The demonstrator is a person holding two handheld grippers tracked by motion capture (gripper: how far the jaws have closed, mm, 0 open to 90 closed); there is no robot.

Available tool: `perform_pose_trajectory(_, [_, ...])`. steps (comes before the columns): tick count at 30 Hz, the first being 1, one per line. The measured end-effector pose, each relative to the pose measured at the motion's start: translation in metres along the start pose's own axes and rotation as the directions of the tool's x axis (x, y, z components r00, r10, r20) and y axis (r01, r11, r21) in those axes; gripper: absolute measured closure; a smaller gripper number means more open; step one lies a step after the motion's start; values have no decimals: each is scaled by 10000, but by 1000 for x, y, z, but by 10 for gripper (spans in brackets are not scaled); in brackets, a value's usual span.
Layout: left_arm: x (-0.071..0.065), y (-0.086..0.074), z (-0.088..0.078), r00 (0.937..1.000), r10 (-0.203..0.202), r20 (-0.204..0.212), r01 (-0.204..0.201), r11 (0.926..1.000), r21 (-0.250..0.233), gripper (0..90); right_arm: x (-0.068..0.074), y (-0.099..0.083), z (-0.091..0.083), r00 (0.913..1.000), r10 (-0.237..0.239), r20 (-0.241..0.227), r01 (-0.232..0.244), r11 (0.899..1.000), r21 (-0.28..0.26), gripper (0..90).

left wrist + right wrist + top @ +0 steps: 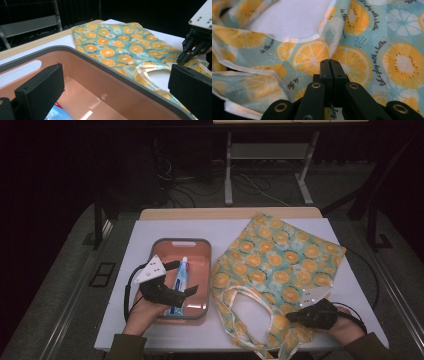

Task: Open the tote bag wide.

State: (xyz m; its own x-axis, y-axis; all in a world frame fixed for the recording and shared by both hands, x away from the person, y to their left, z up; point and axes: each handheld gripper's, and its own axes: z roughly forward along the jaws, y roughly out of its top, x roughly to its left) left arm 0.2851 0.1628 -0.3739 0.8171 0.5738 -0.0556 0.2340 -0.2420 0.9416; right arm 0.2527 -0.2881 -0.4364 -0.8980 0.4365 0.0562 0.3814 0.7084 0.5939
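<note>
On the white table (125, 320), left of the tote bag (280, 265), sits a salmon-pink tray (200, 251) with a grey rim and a slot handle at its far end; inside it lies a toothpaste tube (181, 279), white cap pointing away from the person, blue and red print along its body; the rest of the tray floor near the tube looks bare. Left gripper (177, 277) hovers over the near half of the tray, just above the tube; its jaws stand wide apart with nothing between the pads; in the left gripper view the tray wall (105, 82) runs between the two black jaws. Tote bag lies flat, right of the tray and just beside it, one corner pointing to the far edge; fabric is teal with orange slices, white slices and small script lettering; pale handle loops (240, 292) curl at its near end, closest to the tray. Right gripper (295, 316) rests on the bag's near right part; its jaws are pinched together on a fold of the fabric (329, 56), which rises in a ridge at the tips.
</note>
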Motion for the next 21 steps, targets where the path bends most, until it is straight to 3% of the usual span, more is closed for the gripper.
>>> perform_pose_trajectory(3, [0, 0, 0, 10000, -5, -11, 5, 10000, -4, 0, 0, 6, -7, 9997, 223, 34, -220, 9972, -721, 635])
perform_pose_trajectory(6, [0, 0, 1, 10000, -14, -18, 14, 10000, 3, 0, 6, 17, -12, 9992, 205, -340, -256, 9875, -1553, 546])
perform_pose_trajectory(8, [0, 0, 1, 10000, -5, -14, 5, 10000, 7, 0, 15, 28, -9, 9986, -24, -538, -71, 9842, -1767, 506])
perform_pose_trajectory(12, [0, 0, 1, 10000, 4, -13, -4, 10000, 9, 0, 36, 49, 7, 9918, -719, -1055, 523, 9826, -1780, 492])
perform_pose_trajectory(15, [0, 0, 1, 10000, 3, -9, -3, 10000, 6, 0, 51, 62, 20, 9832, -1141, -1423, 888, 9809, -1729, 487])
perform_pose_trajectory(16, [0, 0, 0, 10000, 2, -10, -2, 10000, 6, 0, 61, 69, 27, 9759, -1396, -1679, 1100, 9786, -1739, 487])
perform_pose_trajectory(18, [0, 0, 1, 10000, 10, -5, -10, 10000, 4, 0, 65, 72, 30, 9731, -1455, -1785, 1140, 9779, -1753, 486])
perform_pose_trajectory(20, [0, 0, 1, 10000, 11, -11, -11, 10000, 16, 0, 78, 79, 42, 9616, -1728, -2132, 1393, 9767, -1631, 481])
perform_pose_trajectory(21, [0, 0, 1, 10000, 7, -14, -7, 10000, 13, 0, 78, 79, 42, 9616, -1728, -2132, 1393, 9767, -1631, 481])
